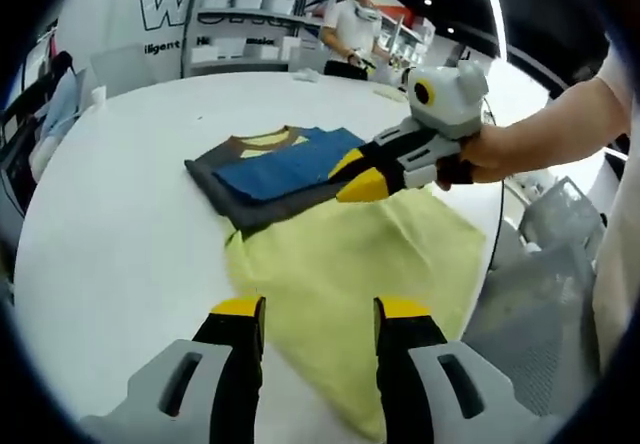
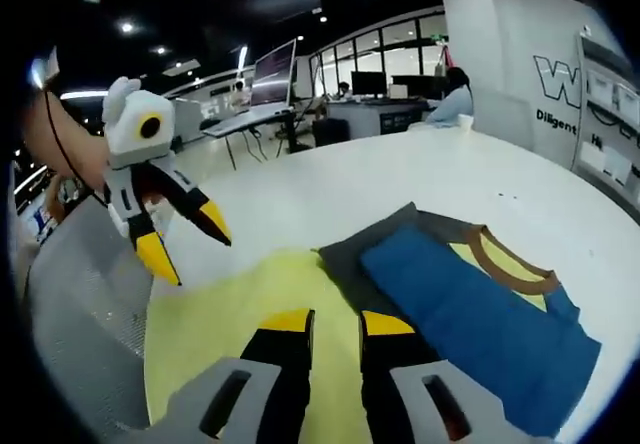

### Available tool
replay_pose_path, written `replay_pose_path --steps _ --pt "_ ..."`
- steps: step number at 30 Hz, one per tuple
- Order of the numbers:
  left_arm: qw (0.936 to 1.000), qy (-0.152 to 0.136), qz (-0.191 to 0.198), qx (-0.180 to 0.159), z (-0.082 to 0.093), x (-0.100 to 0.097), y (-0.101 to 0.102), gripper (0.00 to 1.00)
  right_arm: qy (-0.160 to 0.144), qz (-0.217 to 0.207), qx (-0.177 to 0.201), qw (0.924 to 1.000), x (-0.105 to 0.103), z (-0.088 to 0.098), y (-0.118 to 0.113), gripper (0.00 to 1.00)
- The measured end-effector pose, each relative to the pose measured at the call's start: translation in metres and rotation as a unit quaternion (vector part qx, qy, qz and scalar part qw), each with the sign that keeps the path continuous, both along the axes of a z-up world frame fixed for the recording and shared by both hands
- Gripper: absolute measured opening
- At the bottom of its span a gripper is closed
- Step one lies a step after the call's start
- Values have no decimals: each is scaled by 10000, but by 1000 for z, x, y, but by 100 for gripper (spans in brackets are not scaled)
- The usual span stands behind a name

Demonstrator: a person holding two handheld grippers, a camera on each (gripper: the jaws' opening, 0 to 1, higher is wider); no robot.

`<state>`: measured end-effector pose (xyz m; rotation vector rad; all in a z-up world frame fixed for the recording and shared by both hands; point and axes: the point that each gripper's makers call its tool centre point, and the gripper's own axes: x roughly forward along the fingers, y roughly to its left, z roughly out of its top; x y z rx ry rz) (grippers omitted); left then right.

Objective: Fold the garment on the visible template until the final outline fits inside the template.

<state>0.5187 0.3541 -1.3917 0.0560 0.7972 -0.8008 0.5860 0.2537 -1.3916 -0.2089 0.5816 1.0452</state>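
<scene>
Folded garment (image 1: 278, 169) overlaps the yellow template (image 1: 365, 274); both claws empty.

Matt cloth garment (image 1: 285, 169); smooth white table (image 1: 120, 214)

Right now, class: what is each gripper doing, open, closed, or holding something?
Left gripper: open, jaws apart above the yellow template, holding nothing.
Right gripper: jaws slightly apart, empty, by the folded garment.
</scene>
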Motion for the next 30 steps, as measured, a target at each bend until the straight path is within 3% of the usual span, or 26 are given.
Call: replay_pose_path --steps 13,22,30 --pt "9978 611 -236 -89 -10 -27 -1 40 309 87 -9 9995 -68 4 -70 11" --pt "9944 932 -499 -95 -9 -49 -1 40 531 -158 -216 9982 -100 -3 -121 11" --pt "9900 1247 -660 -27 -10 -67 2 38 641 -136 -389 9971 -129 -5 -147 11"
